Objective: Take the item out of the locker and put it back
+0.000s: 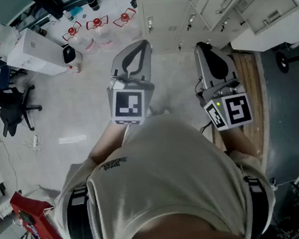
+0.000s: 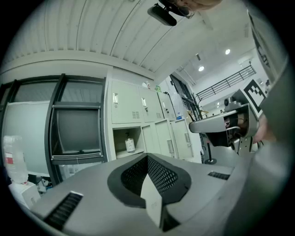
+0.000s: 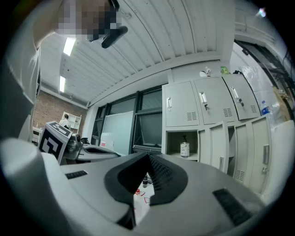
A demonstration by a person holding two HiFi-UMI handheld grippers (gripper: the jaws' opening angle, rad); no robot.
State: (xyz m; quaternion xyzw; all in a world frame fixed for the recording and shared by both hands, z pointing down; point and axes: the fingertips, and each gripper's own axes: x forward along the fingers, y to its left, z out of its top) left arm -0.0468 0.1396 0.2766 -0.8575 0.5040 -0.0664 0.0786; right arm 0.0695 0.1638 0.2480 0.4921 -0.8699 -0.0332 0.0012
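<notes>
Bottle in open locker, label print too small; left gripper, right gripper fingers together.

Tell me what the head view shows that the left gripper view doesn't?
Only the head view shows the person's shirt and the office chair on the floor. Only the left gripper view shows the bottle standing inside the open locker. Both views show the closed lockers and the right gripper.
</notes>
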